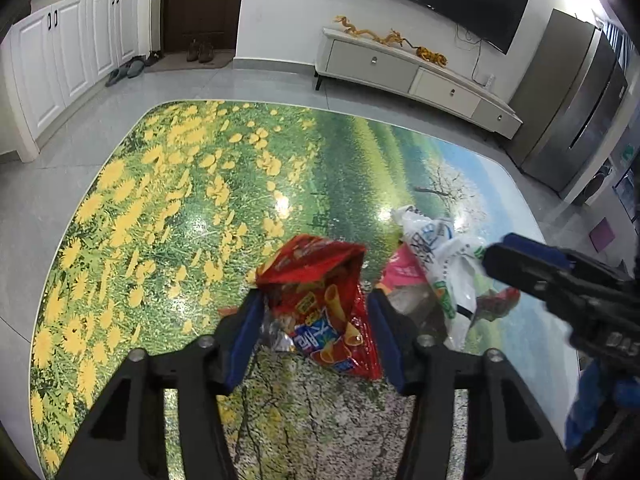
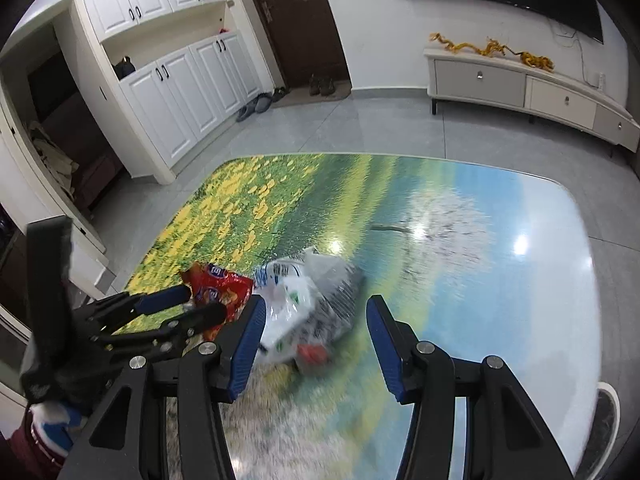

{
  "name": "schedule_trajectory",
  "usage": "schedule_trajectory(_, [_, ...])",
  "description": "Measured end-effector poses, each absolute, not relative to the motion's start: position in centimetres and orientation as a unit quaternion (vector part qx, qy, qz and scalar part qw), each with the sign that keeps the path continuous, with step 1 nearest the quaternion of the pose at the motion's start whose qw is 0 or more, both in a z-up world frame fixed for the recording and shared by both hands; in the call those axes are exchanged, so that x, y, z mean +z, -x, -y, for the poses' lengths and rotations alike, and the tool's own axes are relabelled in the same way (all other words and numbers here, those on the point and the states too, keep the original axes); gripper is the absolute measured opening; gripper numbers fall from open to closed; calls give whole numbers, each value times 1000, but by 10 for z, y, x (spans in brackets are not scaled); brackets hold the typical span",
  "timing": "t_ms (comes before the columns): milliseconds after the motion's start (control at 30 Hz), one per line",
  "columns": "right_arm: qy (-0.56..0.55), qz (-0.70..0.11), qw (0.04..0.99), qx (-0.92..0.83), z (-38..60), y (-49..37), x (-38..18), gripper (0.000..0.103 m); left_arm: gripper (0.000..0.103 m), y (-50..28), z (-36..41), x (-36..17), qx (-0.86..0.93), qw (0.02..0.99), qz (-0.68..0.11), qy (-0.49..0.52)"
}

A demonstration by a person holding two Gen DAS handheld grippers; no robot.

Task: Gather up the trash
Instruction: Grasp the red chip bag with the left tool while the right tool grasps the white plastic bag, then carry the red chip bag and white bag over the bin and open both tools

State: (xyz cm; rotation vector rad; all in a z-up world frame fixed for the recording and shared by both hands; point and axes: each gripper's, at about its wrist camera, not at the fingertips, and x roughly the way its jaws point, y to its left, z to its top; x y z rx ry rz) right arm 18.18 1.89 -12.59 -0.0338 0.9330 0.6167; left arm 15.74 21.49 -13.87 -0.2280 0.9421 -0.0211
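My left tool (image 1: 316, 332) straddles the red snack bag (image 1: 320, 300) at lower centre of the left view; its pads flank the crumpled foil, though I can't tell if they pinch it yet. The bag looks light, slippery and crushable, so I'd take it at the bunched middle. My right tool (image 2: 316, 340) stands spread and empty before the white plastic bag (image 2: 296, 304), mid-frame on the table (image 2: 480, 240): soft, limp film, best grabbed by a gathered fold.

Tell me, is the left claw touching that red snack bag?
Cannot tell. In the left wrist view the red snack bag lies between the left gripper fingers, but pad contact isn't plain.
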Motion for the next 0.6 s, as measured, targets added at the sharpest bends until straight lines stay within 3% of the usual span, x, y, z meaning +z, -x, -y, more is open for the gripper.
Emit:
schedule_trajectory(100, [8, -467, 834, 295, -26, -192, -140, 47, 36, -160, -218, -142, -13, 882, -457, 114])
schedule_trajectory(167, [1, -475, 828, 299, -26, -194, -148, 31, 25, -162, -220, -146, -16, 880, -460, 116])
schedule_trajectory(233, [-19, -473, 827, 303, -16, -194, -150, 23, 19, -161, -222, -149, -18, 880, -460, 120])
schedule_trajectory(600, [-129, -452, 840, 271, 66, -190, -145, 19, 9, -149, -219, -141, -18, 886, -446, 128])
